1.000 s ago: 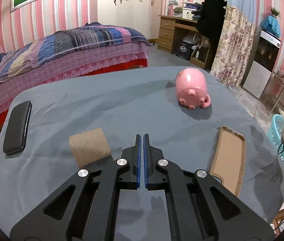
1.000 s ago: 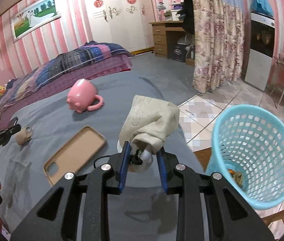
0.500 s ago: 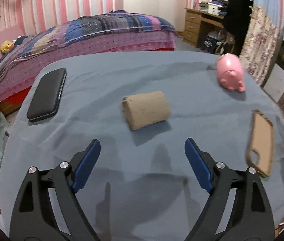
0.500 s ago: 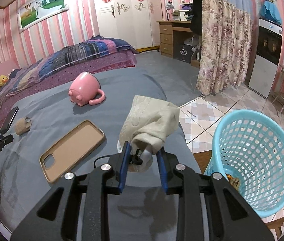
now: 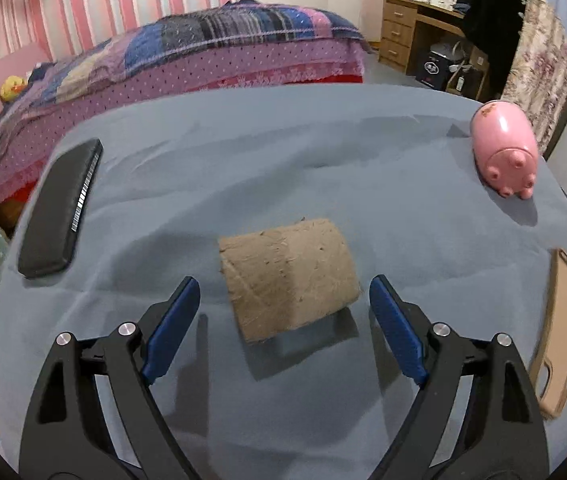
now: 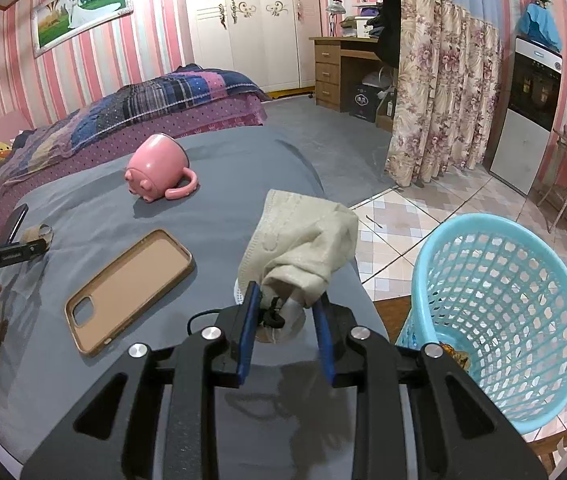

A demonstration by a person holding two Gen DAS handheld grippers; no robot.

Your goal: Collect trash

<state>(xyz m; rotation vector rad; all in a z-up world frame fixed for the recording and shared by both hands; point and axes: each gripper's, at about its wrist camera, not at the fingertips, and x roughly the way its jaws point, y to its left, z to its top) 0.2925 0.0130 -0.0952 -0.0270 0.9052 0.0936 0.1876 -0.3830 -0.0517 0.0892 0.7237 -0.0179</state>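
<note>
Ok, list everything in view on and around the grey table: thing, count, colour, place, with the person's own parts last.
table: 1, grey cloth cover, under everything listed next
cardboard tube: 1, brown, lying on its side mid-table, ahead of the left gripper
phone: 1, black, flat at the table's left edge
phone case: 1, tan, lying open side up on the table
pig mug: 1, pink, tipped on its side at the far end
face mask: 1, off-white, crumpled, held up
basket: 1, light blue, on the floor right of the table, some scraps inside
bed: 1, purple and blue covers, behind the table
left gripper: 1, black with blue pads, open, empty
right gripper: 1, same colours, closed on the face mask
</note>
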